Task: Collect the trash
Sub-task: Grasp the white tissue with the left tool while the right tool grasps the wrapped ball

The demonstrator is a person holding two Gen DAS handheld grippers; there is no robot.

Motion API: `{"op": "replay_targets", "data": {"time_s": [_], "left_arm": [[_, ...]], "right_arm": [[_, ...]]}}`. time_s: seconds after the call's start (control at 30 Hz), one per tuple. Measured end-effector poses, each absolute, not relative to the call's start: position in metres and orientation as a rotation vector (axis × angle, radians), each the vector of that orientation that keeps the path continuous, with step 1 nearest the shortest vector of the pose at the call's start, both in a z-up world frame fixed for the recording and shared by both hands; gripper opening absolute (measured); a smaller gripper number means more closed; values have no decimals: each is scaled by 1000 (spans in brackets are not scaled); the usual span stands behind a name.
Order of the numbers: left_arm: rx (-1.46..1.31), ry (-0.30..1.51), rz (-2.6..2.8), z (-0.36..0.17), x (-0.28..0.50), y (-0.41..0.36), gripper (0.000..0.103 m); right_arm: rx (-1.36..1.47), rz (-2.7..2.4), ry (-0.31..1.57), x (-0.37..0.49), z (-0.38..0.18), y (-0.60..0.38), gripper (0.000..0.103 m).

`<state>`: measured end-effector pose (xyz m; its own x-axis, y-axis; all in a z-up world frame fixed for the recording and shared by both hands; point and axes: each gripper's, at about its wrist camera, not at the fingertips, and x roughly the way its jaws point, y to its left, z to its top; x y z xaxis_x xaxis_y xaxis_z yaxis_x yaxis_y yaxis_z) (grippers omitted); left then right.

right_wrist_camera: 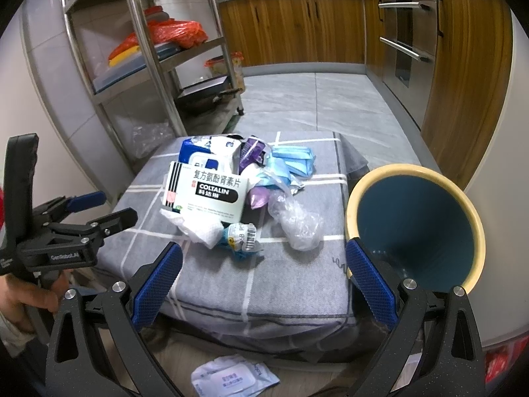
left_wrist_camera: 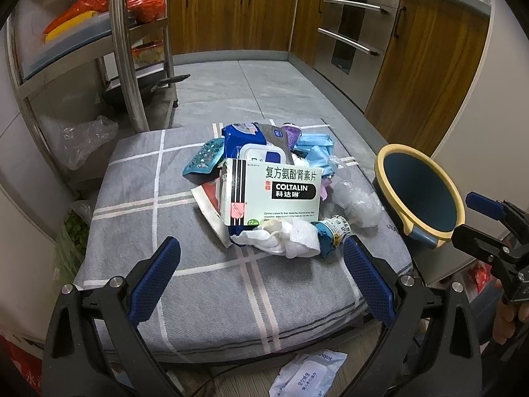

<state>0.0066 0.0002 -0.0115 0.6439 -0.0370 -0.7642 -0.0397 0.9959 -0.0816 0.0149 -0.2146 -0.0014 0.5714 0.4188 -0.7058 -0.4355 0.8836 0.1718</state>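
A grey checked cushion (left_wrist_camera: 205, 284) is carrying a trash pile, topped by a green box (left_wrist_camera: 277, 195), at its middle. A blue bin (right_wrist_camera: 413, 225) is sitting at its right edge. Left gripper (left_wrist_camera: 261, 264) and right gripper (right_wrist_camera: 264, 271) are hovering near, fingers (left_wrist_camera: 158, 268) wide, empty.

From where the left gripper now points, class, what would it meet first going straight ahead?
Probably the crumpled white tissue at the near edge of the trash pile, just ahead of the open left gripper; depth is uncertain.
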Motion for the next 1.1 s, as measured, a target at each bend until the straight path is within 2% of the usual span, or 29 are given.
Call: {"op": "replay_targets", "data": {"time_s": [0.4,0.77,1.0,1.1], "left_arm": [[-160,909,-38,-9,38,24,97],[-167,1029,-194,-24,92,32,97],[-150,1080,-220,-45,119,50,95],[-172,1089,-269,-52,126,57,89]], "right_arm": [[23,480,886,32,-8,-218,98],[-3,473,947,65,-21,-208,98],[-10,472,992,85,-39,-201,91],[-8,472,1005,92,-46,-198,87]]}}
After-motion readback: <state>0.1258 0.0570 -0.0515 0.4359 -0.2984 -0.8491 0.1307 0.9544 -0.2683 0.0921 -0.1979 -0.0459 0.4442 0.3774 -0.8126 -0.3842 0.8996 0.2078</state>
